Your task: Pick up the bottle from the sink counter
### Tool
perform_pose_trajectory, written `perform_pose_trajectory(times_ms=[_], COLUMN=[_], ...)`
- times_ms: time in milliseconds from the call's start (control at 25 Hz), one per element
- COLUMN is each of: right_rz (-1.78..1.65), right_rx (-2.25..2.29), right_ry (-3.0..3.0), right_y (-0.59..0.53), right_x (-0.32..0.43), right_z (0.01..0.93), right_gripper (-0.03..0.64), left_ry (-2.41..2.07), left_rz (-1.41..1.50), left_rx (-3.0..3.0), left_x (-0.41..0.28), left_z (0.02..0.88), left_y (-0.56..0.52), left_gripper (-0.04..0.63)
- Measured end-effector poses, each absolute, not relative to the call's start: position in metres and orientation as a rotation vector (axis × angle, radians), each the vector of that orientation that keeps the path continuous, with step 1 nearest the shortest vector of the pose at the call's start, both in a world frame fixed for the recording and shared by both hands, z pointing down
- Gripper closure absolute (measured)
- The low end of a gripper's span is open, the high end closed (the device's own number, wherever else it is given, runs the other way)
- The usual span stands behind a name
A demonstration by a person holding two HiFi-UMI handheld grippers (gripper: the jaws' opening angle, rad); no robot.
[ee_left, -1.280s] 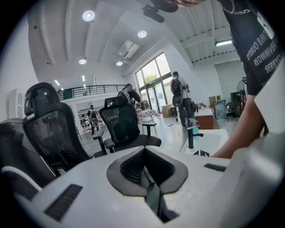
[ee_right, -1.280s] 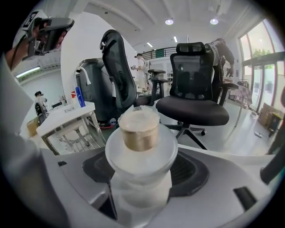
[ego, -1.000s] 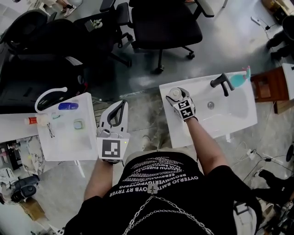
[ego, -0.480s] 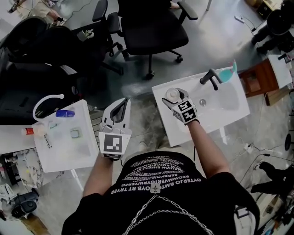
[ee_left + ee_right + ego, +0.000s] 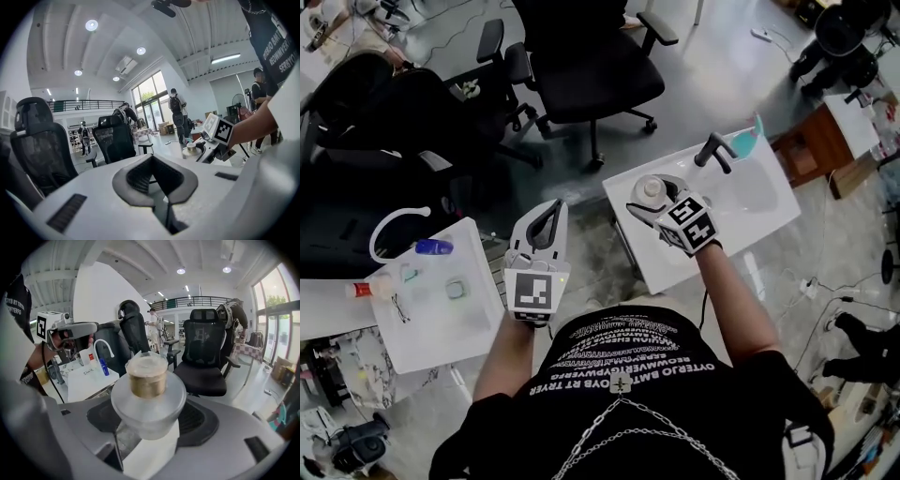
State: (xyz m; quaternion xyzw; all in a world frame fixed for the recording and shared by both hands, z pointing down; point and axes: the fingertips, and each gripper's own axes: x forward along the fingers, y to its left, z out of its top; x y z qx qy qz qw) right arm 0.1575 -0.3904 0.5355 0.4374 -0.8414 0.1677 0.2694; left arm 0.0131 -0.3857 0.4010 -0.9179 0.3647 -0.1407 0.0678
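The bottle (image 5: 649,190) is frosted and clear, with a gold collar and a pale cap (image 5: 146,376). My right gripper (image 5: 651,204) is shut on its body, over the left end of the white sink counter (image 5: 675,264). Whether the bottle's base still touches the counter is hidden. In the left gripper view the bottle (image 5: 190,150) shows small at the right. My left gripper (image 5: 547,212) is shut on nothing. It hangs over the floor gap between the two white surfaces, left of the counter. Its dark pads (image 5: 140,176) meet in a closed seam.
A black faucet (image 5: 713,150) and a teal item (image 5: 750,139) stand at the counter's far end. A white table (image 5: 469,314) at the left holds a blue bottle (image 5: 434,247), a red-labelled tube (image 5: 362,289) and a white curved spout (image 5: 394,223). Black office chairs (image 5: 586,66) stand beyond.
The head view has swung, so the sink counter now lies more slanted. My right gripper stays shut on the bottle at the counter's left end. The left gripper keeps its place.
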Motion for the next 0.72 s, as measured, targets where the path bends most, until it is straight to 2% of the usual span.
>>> perform_pose_trajectory(times_ms=[280,720], right_rz=[0.370,0.367], right_rx=[1.209,1.221], right_ry=[-2.272,-2.256], right_y=[-0.381,-0.376], right_x=[0.139,0.130], right_z=[0.492,0.487], right_gripper=[0.284,0.284], left_ry=[1.067,1.076], left_rz=[-0.415,-0.350], left_rx=[-2.790,-2.820], left_x=[0.006,-0.004], left_z=[0.397,0.398], left_y=[-0.379,-0.380], left_gripper=[0.591,0.591])
